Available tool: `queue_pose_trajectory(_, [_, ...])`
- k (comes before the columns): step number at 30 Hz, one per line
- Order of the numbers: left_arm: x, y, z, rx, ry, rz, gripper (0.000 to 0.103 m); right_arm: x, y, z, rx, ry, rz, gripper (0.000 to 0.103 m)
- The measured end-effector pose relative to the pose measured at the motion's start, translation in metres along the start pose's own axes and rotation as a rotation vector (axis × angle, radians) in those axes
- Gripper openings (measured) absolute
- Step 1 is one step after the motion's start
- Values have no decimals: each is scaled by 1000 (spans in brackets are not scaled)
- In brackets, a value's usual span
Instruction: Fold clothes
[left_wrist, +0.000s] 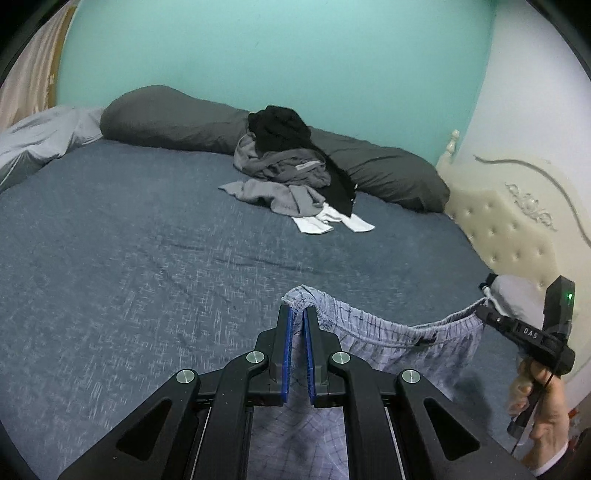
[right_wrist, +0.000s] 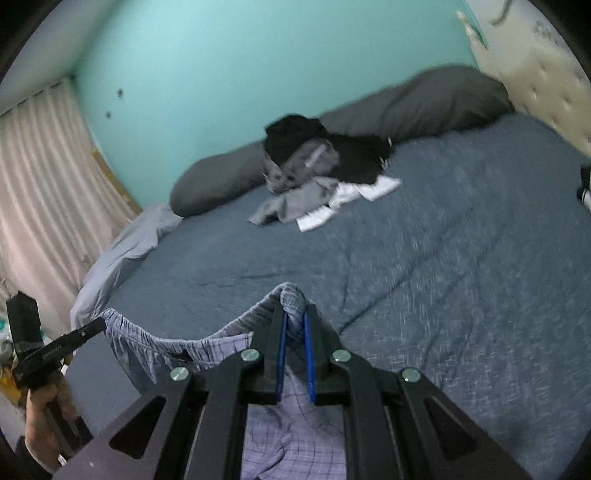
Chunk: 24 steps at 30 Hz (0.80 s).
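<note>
Left wrist view: we hold the shorts above the bed, left gripper and right gripper clamped on waistband ends. Light, limp cloth; we judge waistband corners the best hold.

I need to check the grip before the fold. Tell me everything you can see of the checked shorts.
The checked shorts are pale lilac-blue thin woven cloth with a fine dark grid, a gathered elastic waistband and a dark drawstring end. The left gripper and right gripper each pinch one end of the waistband, which sags between them; the rest hangs below, above the blue bedsheet.
</note>
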<state>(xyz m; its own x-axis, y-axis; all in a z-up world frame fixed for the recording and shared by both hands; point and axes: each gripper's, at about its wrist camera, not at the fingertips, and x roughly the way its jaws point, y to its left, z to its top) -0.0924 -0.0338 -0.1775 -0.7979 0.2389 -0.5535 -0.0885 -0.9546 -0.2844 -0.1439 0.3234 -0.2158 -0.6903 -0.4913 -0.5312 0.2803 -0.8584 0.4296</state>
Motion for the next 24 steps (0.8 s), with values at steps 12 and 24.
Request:
queue_pose_trajectory(12, [88,37,-12,-41,91,12,7,85,-13,-1,-12,124,-84,8])
queue_pose_trajectory(24, [122,52,-23,-75,153,23,7,114,-46,-13,116,168,-114,9])
